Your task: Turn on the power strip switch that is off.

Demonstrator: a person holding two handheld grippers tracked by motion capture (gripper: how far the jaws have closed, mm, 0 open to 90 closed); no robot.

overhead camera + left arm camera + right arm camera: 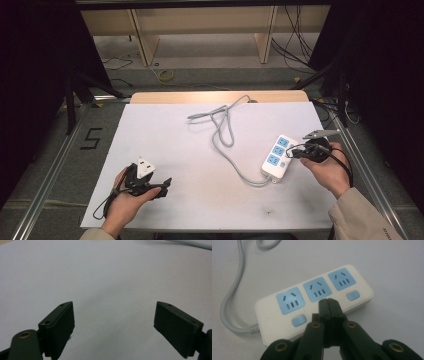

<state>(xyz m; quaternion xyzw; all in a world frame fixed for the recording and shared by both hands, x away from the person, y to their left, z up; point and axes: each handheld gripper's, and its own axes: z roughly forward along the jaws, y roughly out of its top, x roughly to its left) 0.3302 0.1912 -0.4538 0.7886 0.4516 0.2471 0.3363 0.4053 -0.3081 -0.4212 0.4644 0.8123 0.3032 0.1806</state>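
**Closed jaws bearing down on the middle switch**

From the high view, the white power strip (278, 156) is lying near the right edge of the desk (165, 150), its grey cable (223, 131) looping back toward the far edge. The right gripper (295, 151) is reaching in from the right edge, held level in the person's right hand (327, 167), tip over the strip's near long side. The left gripper (162, 186) is sitting in the left hand (125, 200) toward the near left corner, well apart from the strip and pointing across the desk toward it.

Over to the left gripper view: the jaws are standing wide apart, with nothing between them but bare white desk (105, 277), and a sliver of cable (190, 243) is crossing the top right corner.

Now the right gripper view: the two jaws are pressed flat together, gripping nothing, and the right gripper's (328, 300) tip is hovering at the power strip (274, 325) just below the middle blue socket (317, 290). Blue switches (298, 321) are showing under the left socket and the right one; the middle switch is hidden behind the tip. Whether the tip is touching it, I cannot tell.

My read: the approach is done and the press itself is about to land or is landing. Nothing is plugged in, and the left hand is waiting idle.
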